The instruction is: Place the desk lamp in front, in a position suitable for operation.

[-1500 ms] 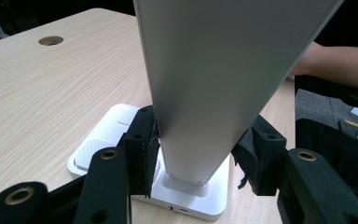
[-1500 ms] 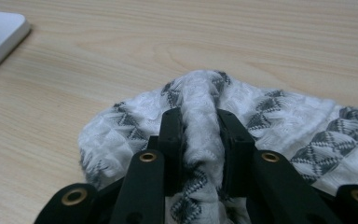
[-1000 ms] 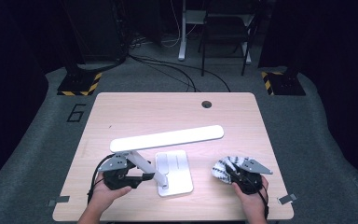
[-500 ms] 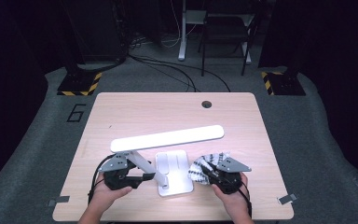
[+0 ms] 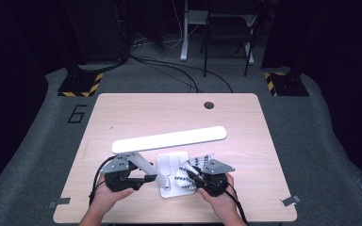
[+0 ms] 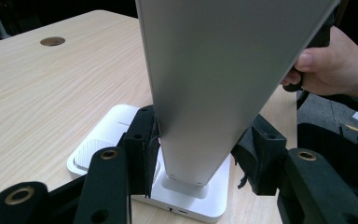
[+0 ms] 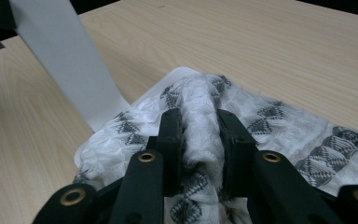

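Note:
A white desk lamp stands near the table's front edge, its long head bar (image 5: pixel 169 139) lying level above its square base (image 5: pixel 169 162). My left gripper (image 5: pixel 144 178) is shut on the slanted lamp arm (image 6: pixel 205 93), just above the base (image 6: pixel 116 126), with a pad on either side. My right gripper (image 5: pixel 189 173) is shut on a fold of a white cloth with black patterns (image 5: pixel 195 165). The cloth (image 7: pixel 279 121) lies bunched over the right part of the base (image 7: pixel 181 71). A ridge of it stands pinched between the right gripper (image 7: pixel 200 126) jaws, with the lamp arm (image 7: pixel 65 60) at the upper left.
The wooden table (image 5: pixel 169 113) has a round cable hole (image 5: pixel 209 105) at the back. Dark floor, cables and chair legs lie beyond the far edge. The hand on the right gripper (image 6: pixel 331 70) appears behind the lamp arm in the left gripper view.
My right gripper has carried the cloth leftward from the table's right side onto the lamp base. The left gripper and the lamp have kept still.

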{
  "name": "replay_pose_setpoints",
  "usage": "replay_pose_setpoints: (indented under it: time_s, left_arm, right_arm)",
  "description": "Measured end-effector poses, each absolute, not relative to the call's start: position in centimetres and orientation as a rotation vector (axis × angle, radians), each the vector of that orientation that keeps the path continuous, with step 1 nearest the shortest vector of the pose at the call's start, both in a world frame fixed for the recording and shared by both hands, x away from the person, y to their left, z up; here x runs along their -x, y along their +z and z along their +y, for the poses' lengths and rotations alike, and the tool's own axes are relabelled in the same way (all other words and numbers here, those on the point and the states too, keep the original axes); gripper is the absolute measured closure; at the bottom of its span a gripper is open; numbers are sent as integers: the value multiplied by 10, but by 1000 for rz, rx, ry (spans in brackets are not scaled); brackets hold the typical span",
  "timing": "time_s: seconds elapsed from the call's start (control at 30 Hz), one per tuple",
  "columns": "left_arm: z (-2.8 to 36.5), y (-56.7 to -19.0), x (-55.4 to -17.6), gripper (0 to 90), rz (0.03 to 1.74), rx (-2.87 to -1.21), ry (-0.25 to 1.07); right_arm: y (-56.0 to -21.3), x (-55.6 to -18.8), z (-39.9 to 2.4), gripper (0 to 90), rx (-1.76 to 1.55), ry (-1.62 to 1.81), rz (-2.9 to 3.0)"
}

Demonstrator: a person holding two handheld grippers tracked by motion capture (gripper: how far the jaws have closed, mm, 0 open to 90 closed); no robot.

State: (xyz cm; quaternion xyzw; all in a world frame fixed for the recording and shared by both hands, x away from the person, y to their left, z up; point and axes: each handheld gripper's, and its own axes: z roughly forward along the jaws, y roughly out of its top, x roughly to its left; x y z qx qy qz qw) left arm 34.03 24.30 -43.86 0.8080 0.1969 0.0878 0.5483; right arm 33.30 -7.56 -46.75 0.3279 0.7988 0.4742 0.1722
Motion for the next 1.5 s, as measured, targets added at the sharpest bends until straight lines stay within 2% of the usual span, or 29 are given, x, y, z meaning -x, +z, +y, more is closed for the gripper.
replay_pose_setpoints:
  time_s: [0.43, 0.87, 1.5]
  left_arm:
    - [243, -439, -340, 529, 470, -1917, 209]
    - [242, -439, -340, 529, 466, -1918, 212]
    - [240, -440, -340, 528, 462, -1914, 203]
  right_arm:
    - [-489, -329, -48, 722, -881, 1264, 2406]
    - [-508, -327, -54, 717, -891, 1206, 2439]
    - [-508, -365, -53, 715, -948, 1148, 2402]
